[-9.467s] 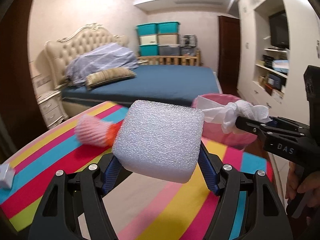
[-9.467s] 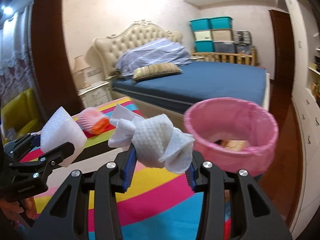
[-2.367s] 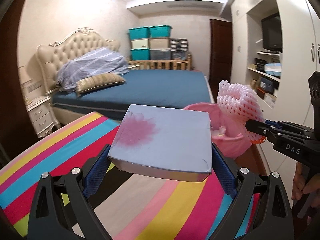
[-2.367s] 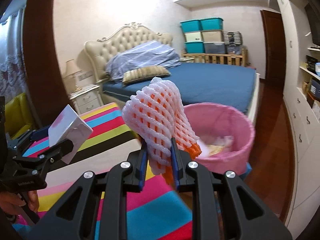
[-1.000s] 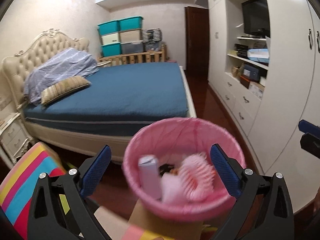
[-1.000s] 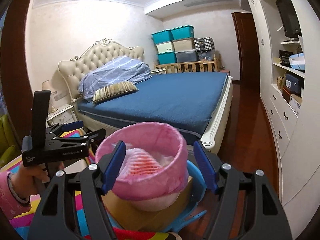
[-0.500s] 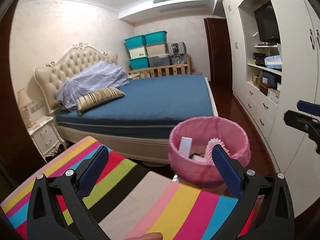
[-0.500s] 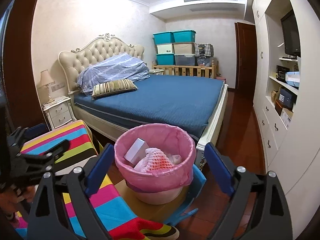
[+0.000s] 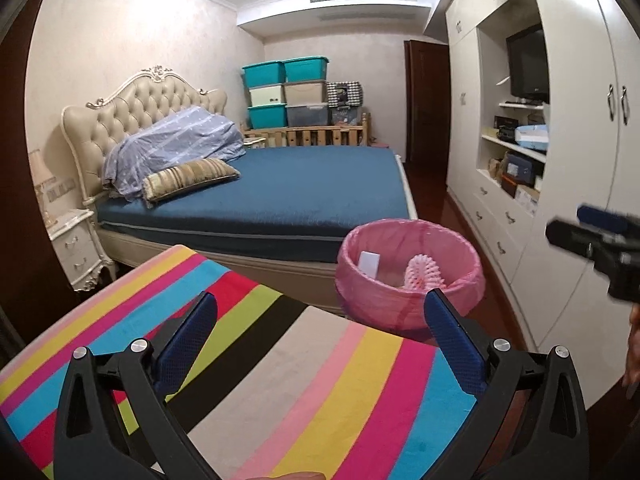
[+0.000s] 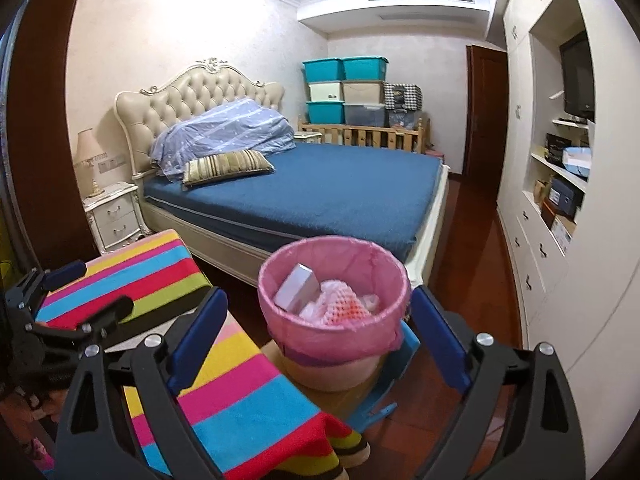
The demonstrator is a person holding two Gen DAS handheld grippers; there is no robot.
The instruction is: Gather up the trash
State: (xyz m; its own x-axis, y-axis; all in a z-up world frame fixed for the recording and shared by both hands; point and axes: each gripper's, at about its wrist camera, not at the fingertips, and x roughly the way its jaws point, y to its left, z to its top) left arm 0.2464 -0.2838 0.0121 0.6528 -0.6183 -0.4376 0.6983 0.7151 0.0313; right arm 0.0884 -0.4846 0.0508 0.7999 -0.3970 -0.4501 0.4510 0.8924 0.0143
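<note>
Right wrist: one bin (image 10: 304, 330) | one box (image 10: 297, 287) | perhaps two nets (image 10: 340, 304)

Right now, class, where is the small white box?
In both wrist views the small white box leans inside the pink bin, on its left side beside the foam fruit net, just past the striped table's edge.

I saw the bin (image 10: 334, 332), lined with a pink bag, standing upright just off the far corner of the striped table (image 10: 240, 392). Inside it a small white box (image 10: 297, 287) leaned tilted against the left wall. Beside the box lay a pink-and-orange foam net (image 10: 340, 306), touching it. A crumpled white bit (image 10: 370, 302) showed at the net's right.
</note>
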